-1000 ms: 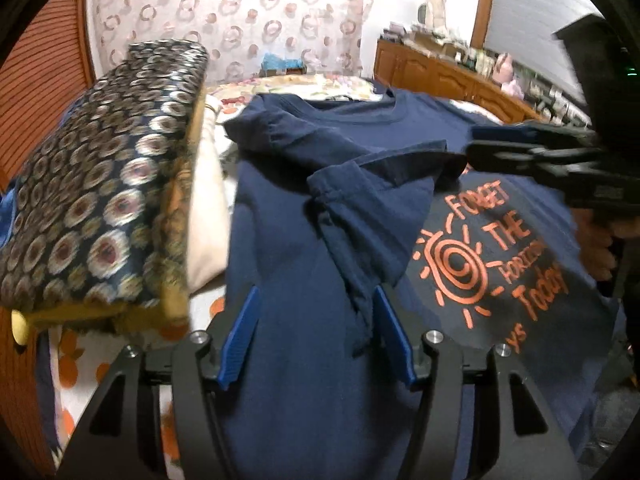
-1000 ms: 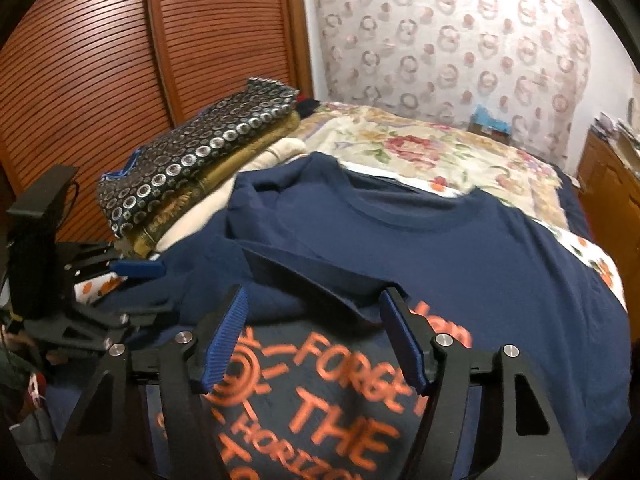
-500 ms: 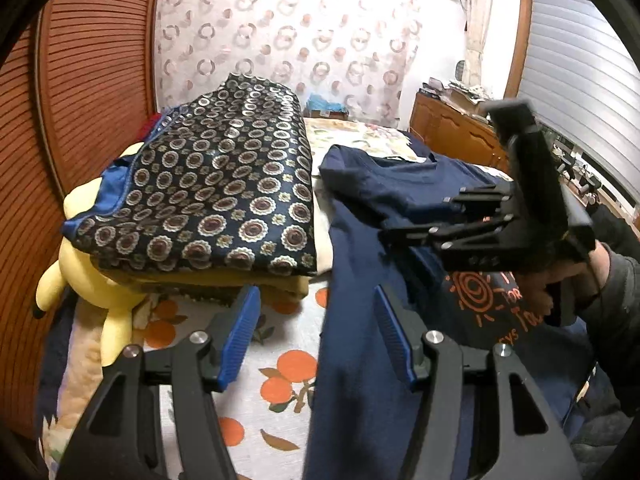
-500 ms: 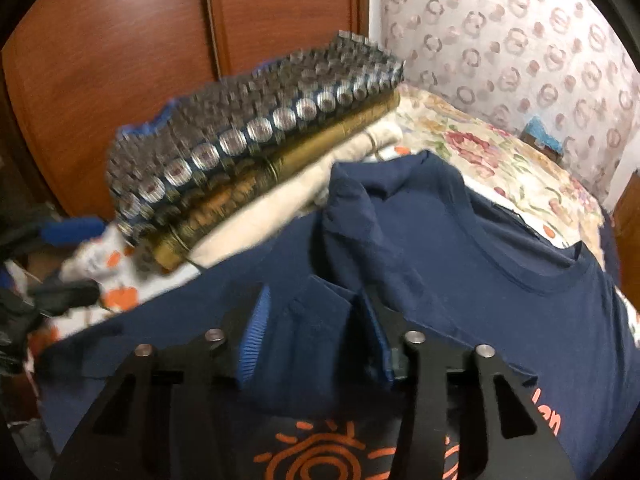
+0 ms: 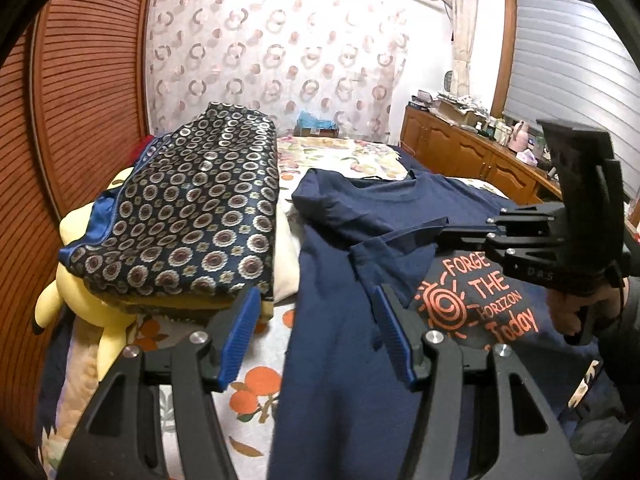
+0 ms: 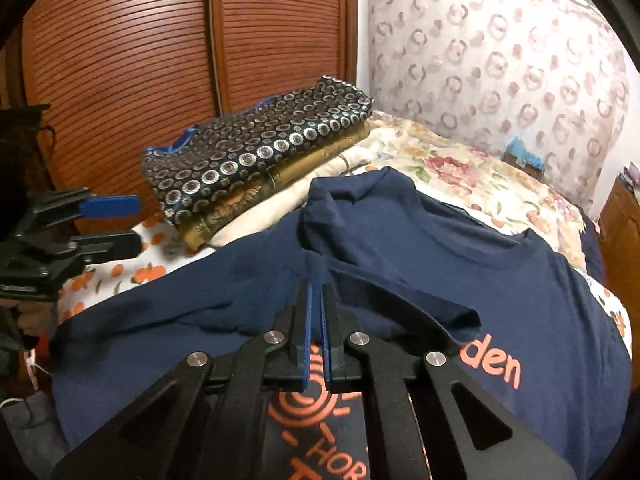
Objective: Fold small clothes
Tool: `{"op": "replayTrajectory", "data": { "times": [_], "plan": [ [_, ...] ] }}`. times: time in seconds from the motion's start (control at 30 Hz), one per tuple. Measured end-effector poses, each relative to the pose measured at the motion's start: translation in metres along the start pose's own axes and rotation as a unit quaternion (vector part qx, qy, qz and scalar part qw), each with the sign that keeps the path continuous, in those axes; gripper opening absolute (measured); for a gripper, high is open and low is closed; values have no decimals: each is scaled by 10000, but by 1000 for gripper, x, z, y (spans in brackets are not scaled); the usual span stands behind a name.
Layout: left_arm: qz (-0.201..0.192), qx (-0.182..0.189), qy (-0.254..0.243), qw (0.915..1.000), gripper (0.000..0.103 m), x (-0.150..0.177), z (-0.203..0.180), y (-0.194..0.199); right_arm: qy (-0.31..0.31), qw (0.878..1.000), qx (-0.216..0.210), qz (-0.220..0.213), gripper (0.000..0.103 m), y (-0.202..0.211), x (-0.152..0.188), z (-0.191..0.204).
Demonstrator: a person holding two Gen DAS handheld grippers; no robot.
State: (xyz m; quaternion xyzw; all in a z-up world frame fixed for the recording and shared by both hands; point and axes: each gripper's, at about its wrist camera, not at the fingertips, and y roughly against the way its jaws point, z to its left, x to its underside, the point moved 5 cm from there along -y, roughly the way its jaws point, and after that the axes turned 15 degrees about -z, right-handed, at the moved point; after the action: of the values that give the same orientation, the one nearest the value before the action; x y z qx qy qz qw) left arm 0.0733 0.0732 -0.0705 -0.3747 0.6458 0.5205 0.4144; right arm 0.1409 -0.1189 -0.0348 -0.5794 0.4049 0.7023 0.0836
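Item one: navy T-shirt (image 5: 344, 360), orange print face up, spread across the bed (image 5: 256, 392), collar toward twelve o'clock in both views. Its sleeve (image 6: 352, 208) on my left side is already turned in over the chest. Item two: my right tool (image 6: 316, 296), clenched on the hem of that sleeve, which in the left view stands lifted off the chest at about two o'clock. Item three: my left tool (image 5: 316, 332), released and holding nothing, poised over the shirt's long side edge at six o'clock. Item four: stack of folded cloth (image 5: 188, 216), patterned piece on top, at ten o'clock just beside the shirt, with a yellow plush toy (image 5: 80, 304) under its near end. Handling note, my judgement: I should draw the pinched sleeve flat and straight across the chest, keep the pull gentle so the body does not bunch, then close my left tool on the side edge to carry that third over. The stack crowds that edge; I must not snag it.
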Motion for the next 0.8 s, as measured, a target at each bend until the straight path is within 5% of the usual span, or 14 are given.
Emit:
{"op": "replayTrajectory", "data": {
  "times": [0.07,0.13,0.17,0.2,0.37,0.47,0.5,0.53,0.8],
  "plan": [
    [8,-22,-2,10000,59,1,-1,-1,99,9999,18,30,2,-3,-4,2],
    [5,7,16,10000,59,3,-2,1,-10,9999,-55,126,25,-19,-7,2],
    [19,5,15,10000,59,3,-3,0,-44,9998,-95,142,47,-24,-7,2],
    [38,3,13,10000,59,4,-3,-1,-76,9997,-150,174,51,-33,-7,2],
    [124,14,62,9999,59,12,-3,-4,-143,9978,-73,639,48,-81,3,3],
    [150,51,86,9998,59,16,-4,-5,109,9970,47,761,29,-93,10,8],
    [158,65,83,9998,59,18,-5,-5,199,9971,51,737,10,-92,10,9],
    [154,75,81,9998,59,19,-6,-5,248,9973,81,683,6,-88,9,10],
    [95,114,46,9999,59,19,-15,-2,122,9998,178,42,2,-18,4,1]
  ]
}}
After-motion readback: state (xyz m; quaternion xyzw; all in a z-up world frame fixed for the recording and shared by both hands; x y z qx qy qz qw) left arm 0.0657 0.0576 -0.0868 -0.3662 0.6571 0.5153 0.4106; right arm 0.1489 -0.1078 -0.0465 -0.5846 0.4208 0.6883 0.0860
